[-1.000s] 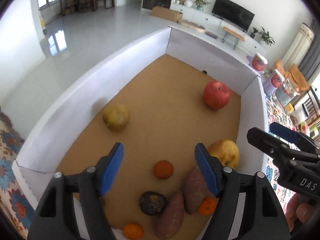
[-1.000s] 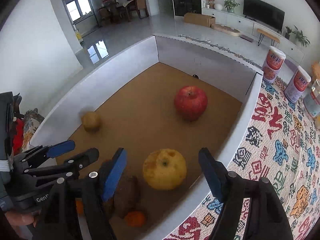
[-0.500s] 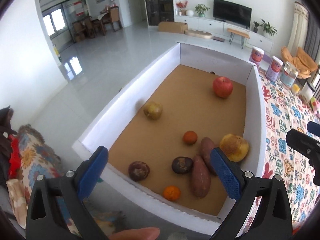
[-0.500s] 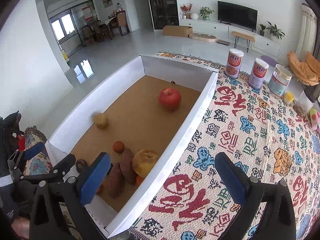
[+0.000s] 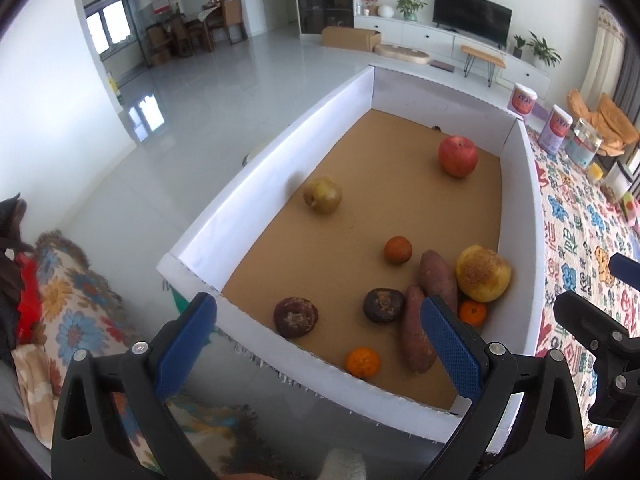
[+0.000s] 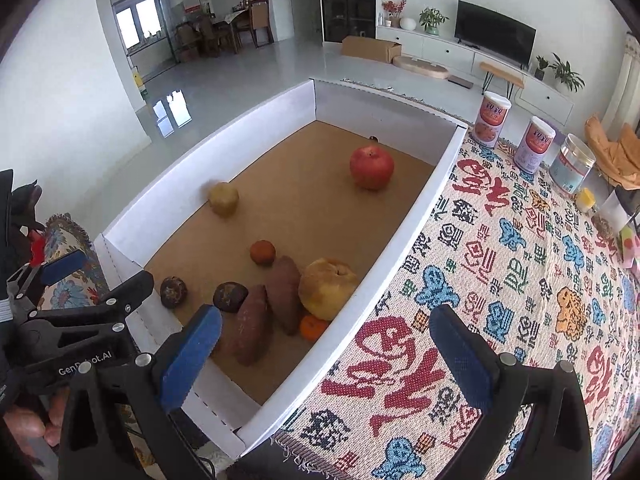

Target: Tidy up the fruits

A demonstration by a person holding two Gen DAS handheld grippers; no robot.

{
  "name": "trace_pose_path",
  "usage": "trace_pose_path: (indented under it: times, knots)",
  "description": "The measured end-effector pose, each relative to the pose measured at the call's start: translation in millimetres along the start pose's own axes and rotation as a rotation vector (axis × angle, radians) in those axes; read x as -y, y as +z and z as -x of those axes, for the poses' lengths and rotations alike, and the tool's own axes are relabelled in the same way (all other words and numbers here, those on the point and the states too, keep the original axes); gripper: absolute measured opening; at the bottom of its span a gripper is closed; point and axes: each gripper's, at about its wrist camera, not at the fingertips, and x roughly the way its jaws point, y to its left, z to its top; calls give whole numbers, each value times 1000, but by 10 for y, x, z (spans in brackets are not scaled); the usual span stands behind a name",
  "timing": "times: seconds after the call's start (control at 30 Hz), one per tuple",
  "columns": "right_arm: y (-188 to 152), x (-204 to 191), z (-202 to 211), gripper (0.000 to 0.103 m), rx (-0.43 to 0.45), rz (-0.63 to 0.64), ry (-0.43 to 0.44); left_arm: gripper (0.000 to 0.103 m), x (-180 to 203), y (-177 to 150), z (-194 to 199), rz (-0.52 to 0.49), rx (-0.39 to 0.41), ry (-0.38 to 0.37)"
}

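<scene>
A: Both your grippers are spread as wide as they go and hold nothing. The left gripper [image 5: 318, 344] hangs over the near edge of the white box [image 5: 280, 156]; the right gripper [image 6: 326, 354] straddles the box's right wall, one finger over the patterned cloth [image 6: 520, 280].

B: And the fruit?

A: All inside the box. The red apple [image 5: 458, 156] sits alone near the far right corner. The yellow apple [image 6: 328, 288], two sweet potatoes [image 6: 266, 312] and small oranges [image 5: 363, 362] crowd the near right corner, likely grouped there. You're clear of everything, so I'd judge you're picking your next fruit.
</scene>
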Motion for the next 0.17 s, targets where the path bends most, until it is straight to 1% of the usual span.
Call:
trace_pose_path:
  times: [0.17]
  knots:
    - [-3, -49, 13, 103, 0, 5, 4, 102, -29, -14, 27, 5, 23, -12]
